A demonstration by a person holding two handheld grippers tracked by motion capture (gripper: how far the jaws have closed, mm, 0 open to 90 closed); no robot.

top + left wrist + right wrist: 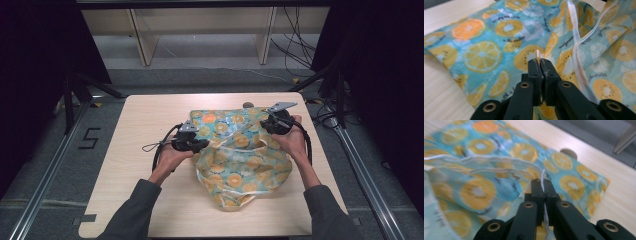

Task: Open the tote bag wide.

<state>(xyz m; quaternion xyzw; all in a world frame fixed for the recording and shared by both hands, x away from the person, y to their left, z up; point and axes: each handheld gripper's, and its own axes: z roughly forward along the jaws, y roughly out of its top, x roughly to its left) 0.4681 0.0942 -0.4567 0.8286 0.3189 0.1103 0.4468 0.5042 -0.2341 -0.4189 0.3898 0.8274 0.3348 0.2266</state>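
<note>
One fruit-print cloth (239,156), two claws, one table (145,120), two hands

The cloth (240,152) was thin printed fabric, matt and crumpled, with a white stitched hem. The counter (145,125) was pale, smooth wood. Both grippers' jaws looked matt black plastic.

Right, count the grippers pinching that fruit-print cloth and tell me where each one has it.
2. The left gripper is shut on a fold at the fruit-print cloth's left side; the right gripper is shut on a white-hemmed edge at its far right.
</note>
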